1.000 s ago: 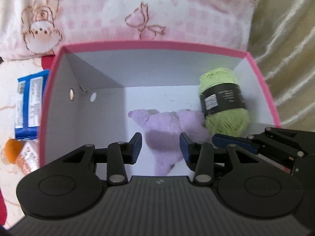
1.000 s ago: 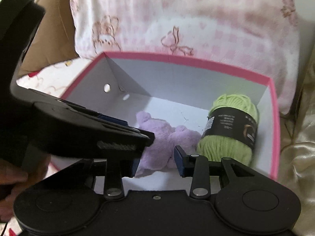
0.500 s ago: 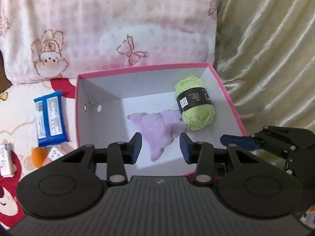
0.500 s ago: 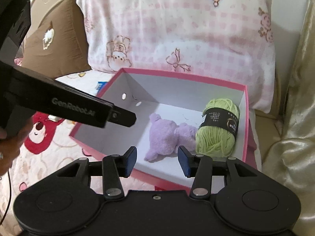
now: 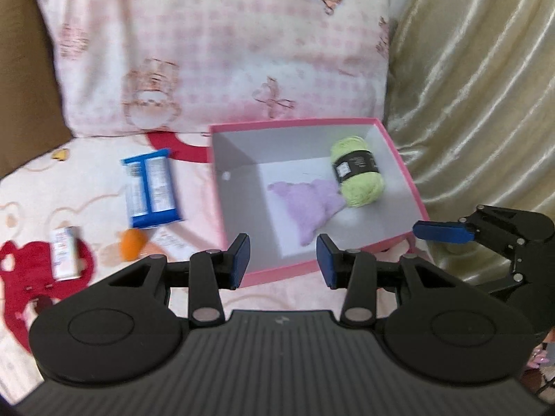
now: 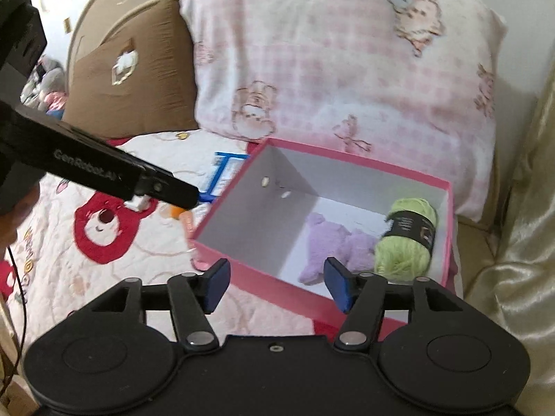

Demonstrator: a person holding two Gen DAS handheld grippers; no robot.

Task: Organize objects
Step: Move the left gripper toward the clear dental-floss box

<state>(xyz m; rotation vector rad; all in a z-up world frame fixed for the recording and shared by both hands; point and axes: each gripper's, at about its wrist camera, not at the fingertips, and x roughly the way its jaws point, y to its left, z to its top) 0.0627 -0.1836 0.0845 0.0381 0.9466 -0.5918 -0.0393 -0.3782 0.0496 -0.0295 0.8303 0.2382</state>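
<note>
Ahead of the empty, narrowly parted left tool [image 5: 282, 260] sits the pink-rimmed cardboard box [image 5: 409, 180] (lilac plush toy [image 5: 305, 204] inside); the right tool [image 6: 275, 286] is opening, empty.

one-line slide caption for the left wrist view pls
Empty left claw above the bedspread, facing a pink box holding green yarn and a purple plush; snacks remain outside.

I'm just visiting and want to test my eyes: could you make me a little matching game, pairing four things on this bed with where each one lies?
Things:
1. green yarn ball
2. purple plush toy
3. blue packet
4. small orange thing

Places:
A. on the bedspread, left of the pink box
B. in the box, by its right wall
C. just below the blue packet
D. middle of the box floor

Pairs: 1-B, 2-D, 3-A, 4-C
</note>
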